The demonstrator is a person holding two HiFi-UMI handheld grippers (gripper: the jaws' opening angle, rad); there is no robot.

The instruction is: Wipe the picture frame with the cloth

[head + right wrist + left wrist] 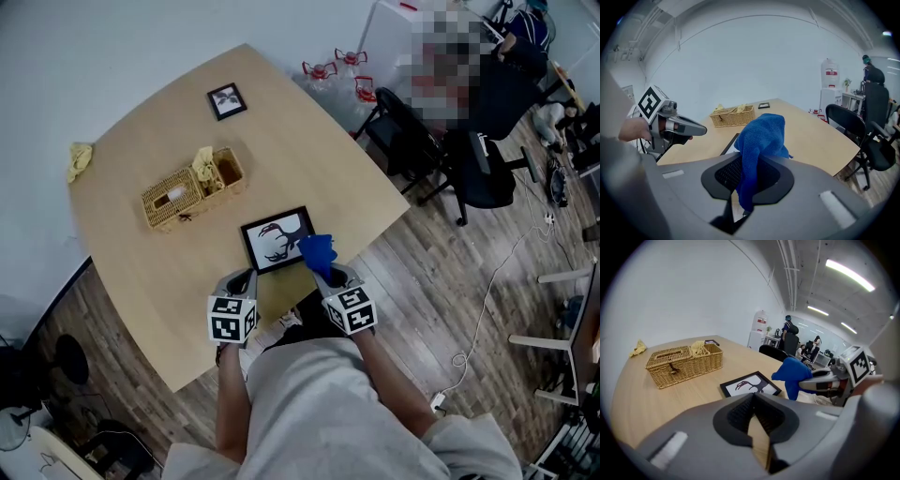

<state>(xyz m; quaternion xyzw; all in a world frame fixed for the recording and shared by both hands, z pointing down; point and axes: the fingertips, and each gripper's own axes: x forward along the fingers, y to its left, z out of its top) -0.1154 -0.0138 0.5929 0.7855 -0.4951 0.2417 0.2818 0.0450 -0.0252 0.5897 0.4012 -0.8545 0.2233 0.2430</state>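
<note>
Two tools: the left tool (pixel 247 277) has its jaws drawn nearly together on nothing, and the right tool (pixel 323 270) is pinching the blue cloth (pixel 761 138).
Frame: the picture frame (pixel 277 240) lies flat on the desk (pixel 309 150), close to its near edge and just ahead of both tools.
Cloth: it is bunched over the frame's right corner; whether it touches the frame cannot be told.
Risk, sliding: nothing steadies the frame, so a wipe toward the person could push it off the edge.
Risk, grip: only a fold sits between the jaws, and drag on the glass may pull it free.
Risk, scraping: with the cloth bunched upward, bare jaw tips could meet the glass.
</note>
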